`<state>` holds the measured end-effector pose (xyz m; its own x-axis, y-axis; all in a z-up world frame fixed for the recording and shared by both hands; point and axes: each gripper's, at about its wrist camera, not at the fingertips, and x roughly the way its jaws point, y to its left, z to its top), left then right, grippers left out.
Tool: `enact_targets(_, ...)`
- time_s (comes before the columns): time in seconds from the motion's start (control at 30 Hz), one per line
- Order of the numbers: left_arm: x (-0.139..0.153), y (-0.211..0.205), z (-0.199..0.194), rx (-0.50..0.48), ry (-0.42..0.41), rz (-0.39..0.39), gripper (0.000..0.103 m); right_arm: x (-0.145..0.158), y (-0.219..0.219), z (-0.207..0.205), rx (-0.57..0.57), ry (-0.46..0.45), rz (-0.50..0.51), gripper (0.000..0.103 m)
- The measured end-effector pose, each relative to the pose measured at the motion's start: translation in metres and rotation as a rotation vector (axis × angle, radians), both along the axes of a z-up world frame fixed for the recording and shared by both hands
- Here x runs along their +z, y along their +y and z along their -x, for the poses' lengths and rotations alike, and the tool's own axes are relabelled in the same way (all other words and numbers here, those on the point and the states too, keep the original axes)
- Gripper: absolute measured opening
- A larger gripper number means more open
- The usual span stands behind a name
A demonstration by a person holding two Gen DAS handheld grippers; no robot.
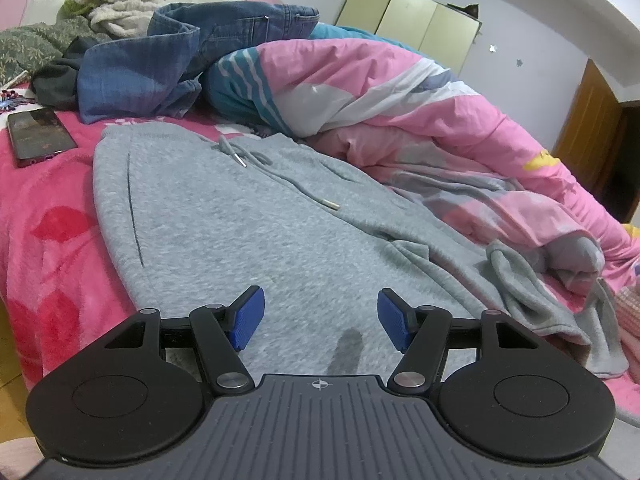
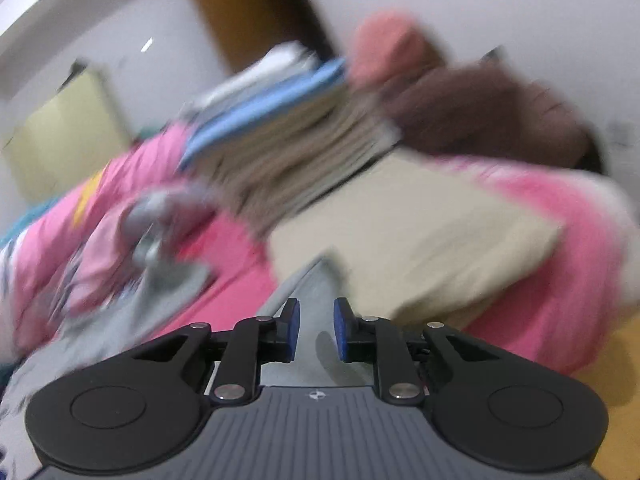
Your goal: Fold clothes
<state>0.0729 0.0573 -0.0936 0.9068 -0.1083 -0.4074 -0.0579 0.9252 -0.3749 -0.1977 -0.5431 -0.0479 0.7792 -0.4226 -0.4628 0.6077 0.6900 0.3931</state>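
Grey sweatpants (image 1: pixel 248 216) with a drawstring lie flat on the pink bed, waistband at the far end, one leg rumpled at the right. My left gripper (image 1: pixel 320 312) is open and empty, hovering just above the near part of the pants. In the blurred right wrist view, my right gripper (image 2: pixel 316 328) is partly open with a narrow gap and holds nothing. It is above a strip of the grey fabric (image 2: pixel 308 292) near the bed edge.
A phone (image 1: pixel 40 136) lies on the pink blanket (image 1: pixel 44 248) at the left. Jeans (image 1: pixel 168 64) and a pink duvet (image 1: pixel 400 104) are heaped behind the pants. A beige pillow (image 2: pixel 432 232), stacked clothes (image 2: pixel 288 132) and a brown garment (image 2: pixel 480 116) show ahead of the right gripper.
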Motion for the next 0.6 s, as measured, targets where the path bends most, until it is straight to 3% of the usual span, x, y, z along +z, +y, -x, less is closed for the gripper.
enact_targets(0.17, 0.001, -0.001, 0.002, -0.004, -0.003, 0.006, 0.063, 0.001, 0.005, 0.018, 0.085, 0.004, -0.026, 0.024)
enact_targets(0.43, -0.001, -0.003, 0.002, 0.001, -0.002, -0.013, 0.063, -0.079, -0.037, 0.027, 0.16, 0.105, -0.414, 0.027)
enact_targets(0.5, -0.001, -0.003, 0.002, 0.005, -0.002, -0.018, 0.063, -0.101, -0.05, 0.04, 0.085, 0.13, -0.487, 0.028)
enact_targets(0.6, -0.002, -0.004, 0.002, 0.009, -0.004, -0.03, 0.063, -0.11, -0.058, 0.068, -0.042, 0.131, -0.486, 0.029)
